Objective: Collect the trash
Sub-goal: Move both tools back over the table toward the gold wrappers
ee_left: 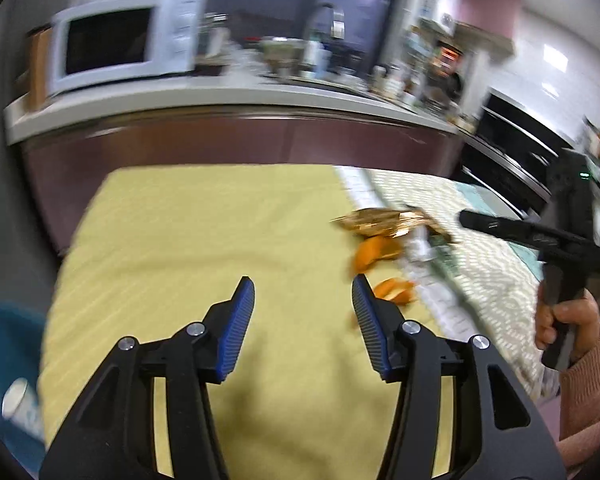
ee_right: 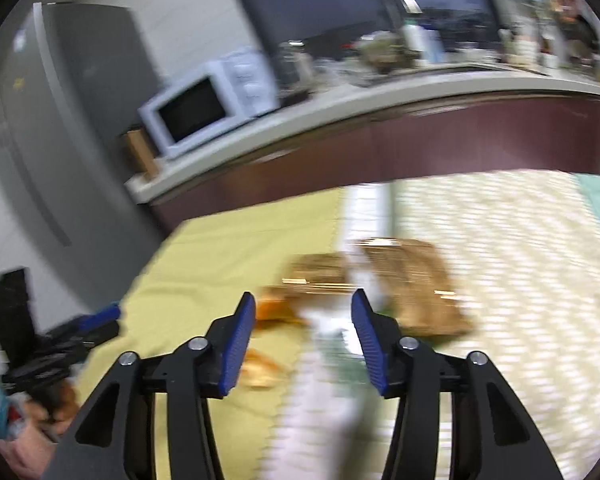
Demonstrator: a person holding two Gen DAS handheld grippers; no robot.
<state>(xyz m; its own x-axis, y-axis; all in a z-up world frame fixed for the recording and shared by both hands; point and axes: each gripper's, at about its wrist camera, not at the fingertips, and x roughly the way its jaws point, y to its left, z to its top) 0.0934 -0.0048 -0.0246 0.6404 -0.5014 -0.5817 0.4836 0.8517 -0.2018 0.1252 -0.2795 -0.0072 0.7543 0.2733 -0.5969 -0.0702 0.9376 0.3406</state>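
My left gripper (ee_left: pixel 303 286) is open and empty above a yellow tablecloth (ee_left: pixel 188 248). Trash lies to its right: a shiny gold wrapper (ee_left: pixel 384 220) and two pieces of orange peel (ee_left: pixel 374 256) (ee_left: pixel 396 290). My right gripper (ee_right: pixel 303 304) is open and empty, hovering over the same blurred trash: the brown-gold wrapper (ee_right: pixel 416 280) and orange peel (ee_right: pixel 274 306) just beyond its fingertips. The right gripper also shows in the left wrist view (ee_left: pixel 466 218), held by a hand at the right. The left gripper shows at the left edge of the right wrist view (ee_right: pixel 108 314).
A patterned white cloth (ee_left: pixel 480 264) covers the table's right part. A kitchen counter (ee_left: pixel 220 100) with a white microwave (ee_left: pixel 120 44) stands behind the table. A blue bin (ee_left: pixel 4 344) with a paper cup (ee_left: pixel 20 404) sits at lower left. A grey fridge (ee_right: pixel 60 120) stands left.
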